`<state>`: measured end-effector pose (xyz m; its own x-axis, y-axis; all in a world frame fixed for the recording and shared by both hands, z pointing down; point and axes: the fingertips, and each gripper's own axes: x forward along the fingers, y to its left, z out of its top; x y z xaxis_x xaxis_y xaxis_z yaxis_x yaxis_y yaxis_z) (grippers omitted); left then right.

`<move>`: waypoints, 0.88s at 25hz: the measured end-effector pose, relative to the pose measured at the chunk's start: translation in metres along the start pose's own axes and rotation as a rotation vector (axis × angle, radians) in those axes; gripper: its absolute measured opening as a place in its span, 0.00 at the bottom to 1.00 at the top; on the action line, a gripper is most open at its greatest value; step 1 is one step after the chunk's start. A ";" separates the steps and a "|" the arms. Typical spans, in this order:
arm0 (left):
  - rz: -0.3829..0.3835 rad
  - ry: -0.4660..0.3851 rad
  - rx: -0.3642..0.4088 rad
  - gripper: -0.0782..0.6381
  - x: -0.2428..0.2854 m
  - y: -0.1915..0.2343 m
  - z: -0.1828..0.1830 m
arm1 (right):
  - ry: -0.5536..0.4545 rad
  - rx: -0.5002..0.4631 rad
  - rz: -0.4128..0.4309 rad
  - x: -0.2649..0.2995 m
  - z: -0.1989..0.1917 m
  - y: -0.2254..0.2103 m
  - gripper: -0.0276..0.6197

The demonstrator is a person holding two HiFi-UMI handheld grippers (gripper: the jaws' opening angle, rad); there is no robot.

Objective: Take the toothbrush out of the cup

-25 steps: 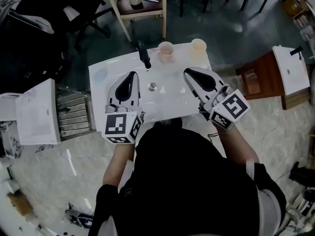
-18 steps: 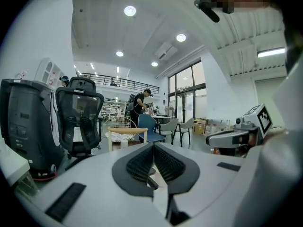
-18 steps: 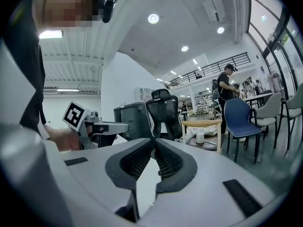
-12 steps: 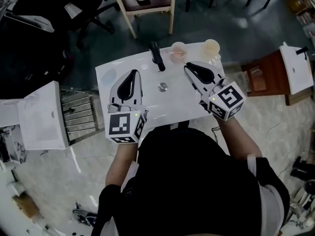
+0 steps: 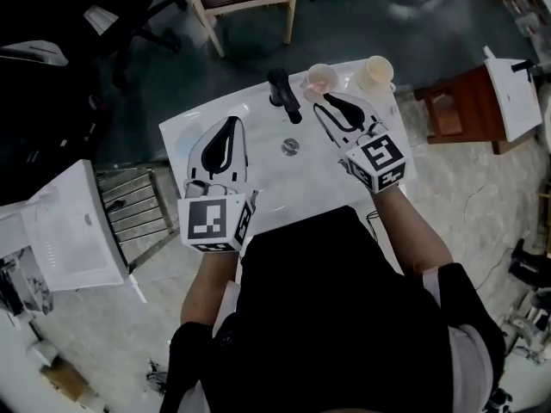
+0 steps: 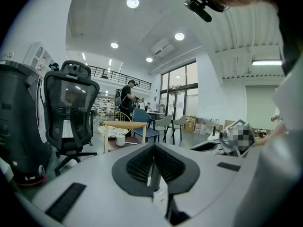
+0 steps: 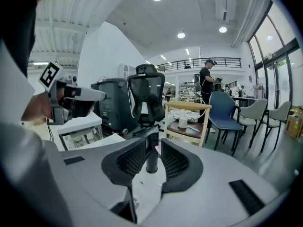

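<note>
Right gripper (image 5: 322, 103) has pushed forward, jaws apart and empty, tips now just right of the faucet (image 5: 284, 95). Left gripper (image 5: 230, 123) is clenched on nothing, left of the faucet. Cup (image 5: 320, 77) sits just right of the faucet; the toothbrush is too small to make out.

No readable text, labels, brands or numbers anywhere, only coded square markers (image 5: 209, 220)

We find the head view dim, with soft glare on the white table (image 5: 275, 175). Both gripper views bend at the edges; ceiling lights (image 6: 132, 3) shine near twelve o'clock, corners dark.
</note>
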<state>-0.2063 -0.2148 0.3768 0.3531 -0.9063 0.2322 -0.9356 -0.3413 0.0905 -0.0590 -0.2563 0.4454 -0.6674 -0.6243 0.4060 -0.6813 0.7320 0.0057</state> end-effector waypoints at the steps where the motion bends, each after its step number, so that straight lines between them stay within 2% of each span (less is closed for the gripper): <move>1: -0.008 0.009 -0.005 0.13 0.002 0.001 -0.003 | 0.021 -0.018 -0.011 0.006 -0.005 -0.003 0.19; 6: -0.036 0.037 -0.027 0.13 0.011 0.002 -0.009 | 0.089 -0.152 -0.039 0.033 -0.020 -0.020 0.19; 9: -0.043 0.040 -0.032 0.13 0.016 0.001 -0.010 | 0.118 -0.199 -0.038 0.047 -0.032 -0.028 0.19; 12: -0.025 0.024 -0.080 0.13 0.023 0.004 -0.007 | 0.153 -0.223 -0.023 0.061 -0.045 -0.034 0.20; 14: -0.016 0.031 -0.079 0.13 0.025 0.008 -0.010 | 0.171 -0.239 -0.012 0.067 -0.052 -0.036 0.20; 18: 0.008 0.044 -0.084 0.13 0.026 0.012 -0.015 | 0.205 -0.337 -0.004 0.078 -0.061 -0.036 0.20; 22: 0.033 0.051 -0.092 0.13 0.023 0.010 -0.017 | 0.233 -0.369 -0.009 0.086 -0.067 -0.038 0.20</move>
<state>-0.2076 -0.2345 0.3994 0.3237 -0.9020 0.2856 -0.9434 -0.2848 0.1699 -0.0700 -0.3193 0.5416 -0.5471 -0.5839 0.5998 -0.5055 0.8016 0.3193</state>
